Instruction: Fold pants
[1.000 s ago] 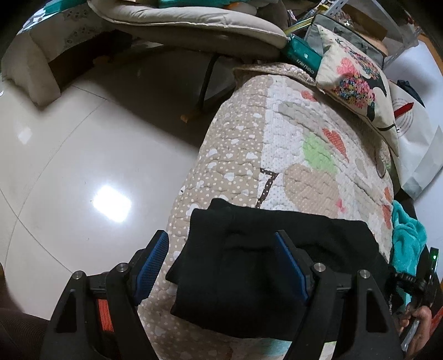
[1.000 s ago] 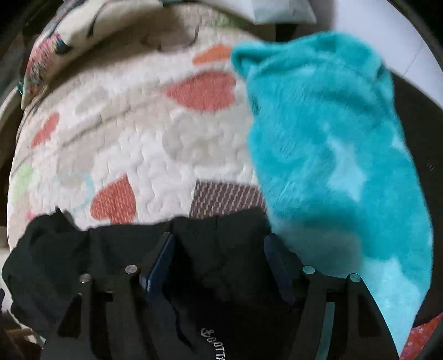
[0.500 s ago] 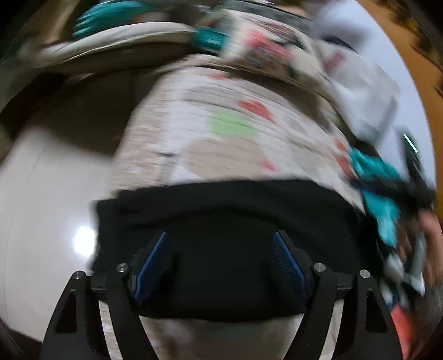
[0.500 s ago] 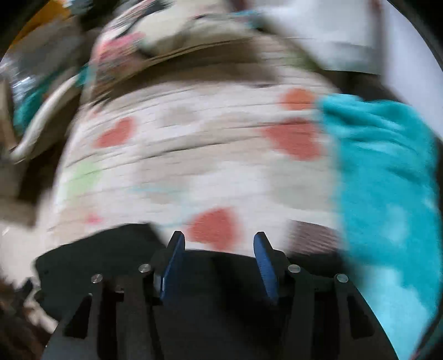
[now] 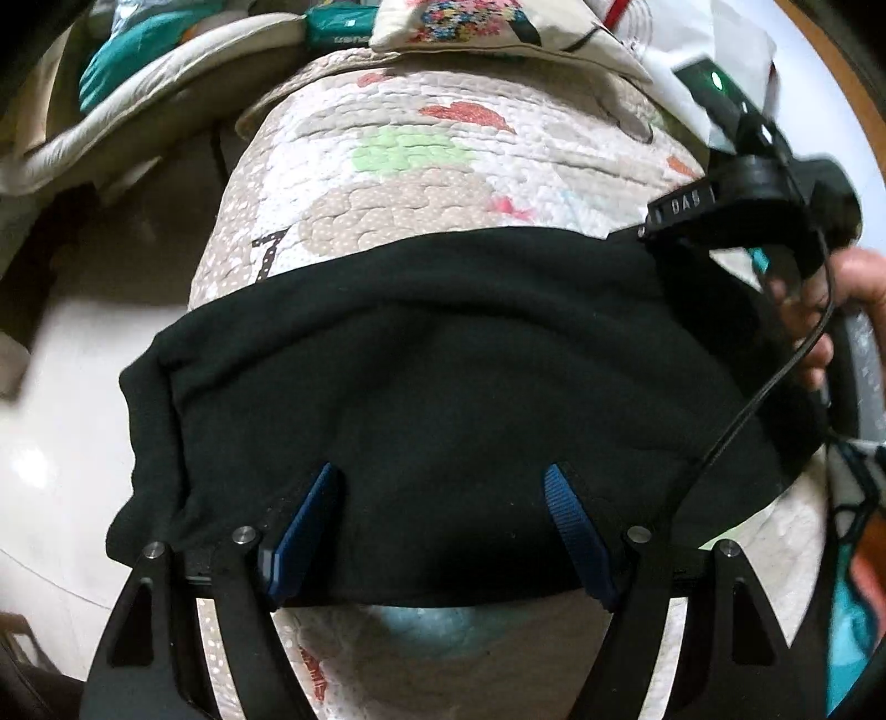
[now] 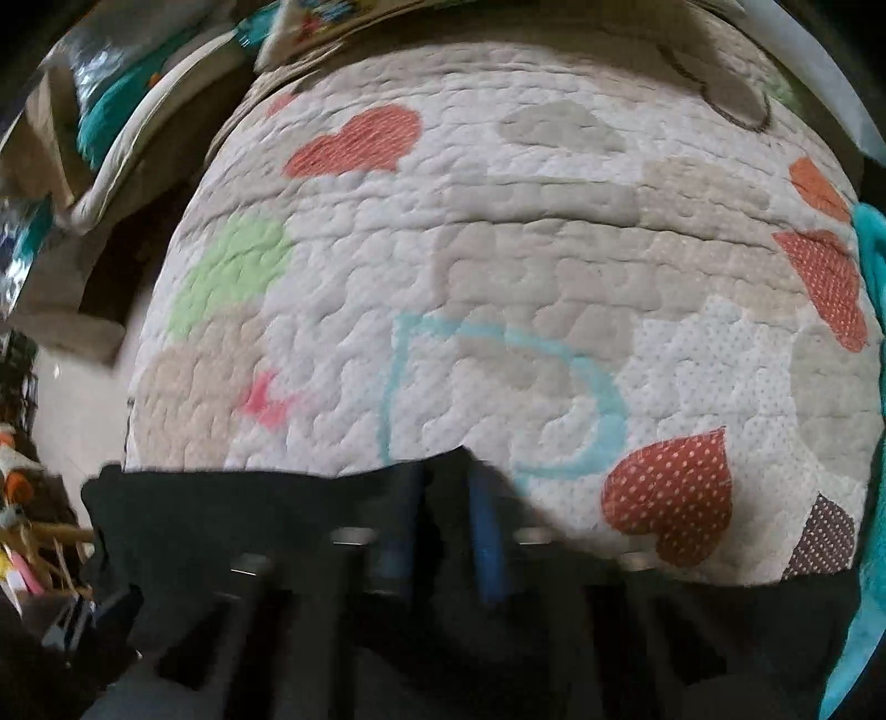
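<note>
The black pants (image 5: 443, 376) lie folded across the near end of a quilted heart-pattern cover (image 5: 421, 160). My left gripper (image 5: 443, 487) is open, its blue-padded fingers (image 5: 310, 515) spread over the pants' near half. My right gripper (image 6: 443, 526) is blurred; its blue pads stand close together with a fold of the black pants (image 6: 249, 509) between them at the far edge. The right gripper's body also shows in the left wrist view (image 5: 742, 188) at the pants' right corner, held by a hand.
A floral pillow (image 5: 498, 22) lies at the far end of the cover. A teal fleece blanket (image 6: 869, 387) lies along the right side. A cushioned chair (image 5: 149, 83) and glossy tiled floor (image 5: 61, 443) are to the left.
Both grippers swung over the pants. The right gripper's fingers narrowed from wide apart to nearly together on the pants' far edge. The left gripper stayed open.
</note>
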The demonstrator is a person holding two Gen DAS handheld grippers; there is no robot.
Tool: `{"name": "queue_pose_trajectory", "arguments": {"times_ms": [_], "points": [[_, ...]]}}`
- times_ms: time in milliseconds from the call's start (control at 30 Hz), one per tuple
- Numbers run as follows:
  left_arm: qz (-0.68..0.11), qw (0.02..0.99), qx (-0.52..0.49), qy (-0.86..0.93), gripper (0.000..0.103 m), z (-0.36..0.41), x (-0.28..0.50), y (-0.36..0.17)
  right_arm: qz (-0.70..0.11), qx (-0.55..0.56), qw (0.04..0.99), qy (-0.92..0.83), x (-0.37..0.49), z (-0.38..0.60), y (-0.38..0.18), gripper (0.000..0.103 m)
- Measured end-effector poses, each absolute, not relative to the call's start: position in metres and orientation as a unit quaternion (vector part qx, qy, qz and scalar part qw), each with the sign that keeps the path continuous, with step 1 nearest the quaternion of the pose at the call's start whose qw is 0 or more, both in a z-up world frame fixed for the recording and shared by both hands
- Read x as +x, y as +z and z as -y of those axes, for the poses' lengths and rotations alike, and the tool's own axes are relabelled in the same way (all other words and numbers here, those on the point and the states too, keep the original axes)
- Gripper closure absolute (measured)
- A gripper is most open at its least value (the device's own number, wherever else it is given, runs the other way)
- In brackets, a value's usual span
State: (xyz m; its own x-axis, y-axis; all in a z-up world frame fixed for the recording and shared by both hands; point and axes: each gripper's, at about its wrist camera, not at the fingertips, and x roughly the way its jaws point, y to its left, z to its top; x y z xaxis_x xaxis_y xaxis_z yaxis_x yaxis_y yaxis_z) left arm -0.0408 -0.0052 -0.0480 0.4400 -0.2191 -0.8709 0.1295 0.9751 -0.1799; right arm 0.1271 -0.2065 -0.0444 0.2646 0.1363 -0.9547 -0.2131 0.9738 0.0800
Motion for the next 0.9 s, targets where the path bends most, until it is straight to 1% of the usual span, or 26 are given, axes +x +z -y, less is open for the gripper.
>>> {"name": "queue_pose_trajectory", "arguments": {"times_ms": [133,233,267,333,400,500,567,600,633,667,733,800,900], "points": [[-0.517,0.849,-0.038,-0.102,0.026,0.005,-0.043,-0.049,-0.566,-0.021,0.821,0.076,0.139,0.211,-0.025,0.094],[-0.517,0.849,-0.036,-0.101,0.026,0.005,-0.044,-0.049,-0.559,-0.016,0.827,0.062,0.149,0.213,-0.018,0.095],[-0.519,0.848,-0.034,-0.1,0.026,0.005,-0.044,-0.049,-0.555,-0.027,0.83,0.056,0.152,0.21,-0.017,0.103],[-0.521,0.847,-0.033,-0.099,0.026,0.006,-0.044,-0.05,-0.544,-0.05,0.837,0.036,0.16,0.208,-0.014,0.103],[-0.525,0.845,-0.035,-0.1,0.026,0.005,-0.043,-0.049,-0.547,-0.047,0.836,0.03,0.17,0.213,-0.011,0.103],[-0.528,0.84,-0.058,-0.105,0.026,-0.004,-0.043,-0.046,-0.529,-0.03,0.848,0.021,0.166,0.216,-0.001,0.102],[-0.521,0.841,-0.096,-0.106,0.026,-0.02,-0.043,-0.04,-0.521,-0.013,0.853,0.034,0.15,0.214,0.011,0.098],[-0.512,0.845,-0.121,-0.094,0.026,-0.037,-0.042,-0.035,-0.519,-0.009,0.854,0.042,0.14,0.212,0.014,0.09],[-0.505,0.848,-0.137,-0.08,0.026,-0.05,-0.043,-0.032,-0.52,-0.003,0.852,0.056,0.127,0.209,0.017,0.081],[-0.496,0.851,-0.164,-0.054,0.026,-0.07,-0.043,-0.03,-0.523,0.004,0.849,0.073,0.112,0.204,0.017,0.077],[-0.494,0.842,-0.216,-0.002,0.026,-0.109,-0.047,-0.035,-0.531,0.011,0.84,0.111,0.088,0.189,0.008,0.076],[-0.511,0.821,-0.249,0.056,0.026,-0.142,-0.053,-0.051,-0.55,0.01,0.822,0.15,0.059,0.174,-0.006,0.076],[-0.561,0.786,-0.24,0.103,0.026,-0.157,-0.06,-0.078,-0.586,-0.001,0.79,0.181,0.023,0.156,-0.038,0.076]]}}
